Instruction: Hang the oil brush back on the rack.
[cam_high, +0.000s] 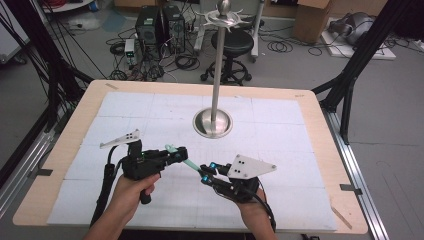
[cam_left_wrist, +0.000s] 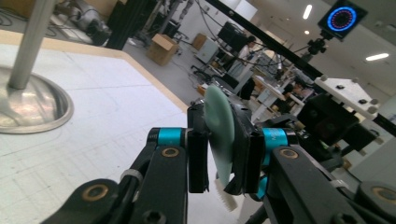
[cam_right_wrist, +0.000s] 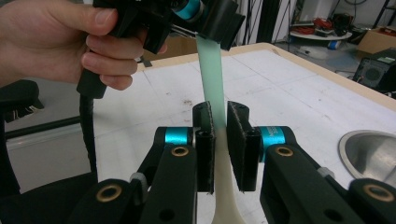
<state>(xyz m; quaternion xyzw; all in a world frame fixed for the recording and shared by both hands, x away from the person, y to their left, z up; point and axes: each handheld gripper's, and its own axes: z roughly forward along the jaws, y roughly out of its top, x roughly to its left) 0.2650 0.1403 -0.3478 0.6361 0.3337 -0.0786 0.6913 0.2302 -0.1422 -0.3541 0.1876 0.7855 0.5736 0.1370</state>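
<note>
Gripper work first: both of yours hold one toothbrush (cam_high: 190, 163) between them, lifted above the tabletop (cam_high: 310, 150) near its front edge.

Starting with the biggest thing, the tabletop is pale wood with a white gridded mat, and a tall metal stand (cam_high: 216, 75) rises from a round steel base toward the back, well apart from your hands. That leaves open room for a hand-to-hand pass, which is what this looks like.

Your left gripper (cam_high: 176, 154) is clamped on the toothbrush near its mint-green end; in the left gripper view the pads pinch its flat sides, with the white bristles (cam_left_wrist: 227, 198) poking out below the jaws. Your right gripper (cam_high: 205, 172) has its jaws closed around the paler part of the handle, and in the right gripper view the handle runs up between them toward your left hand (cam_right_wrist: 60, 39).

The toothbrush is slim, translucent mint fading to milky white, and spans the short gap at a slant. I judge the double grip keeps it from twisting while one side lets go.
</note>
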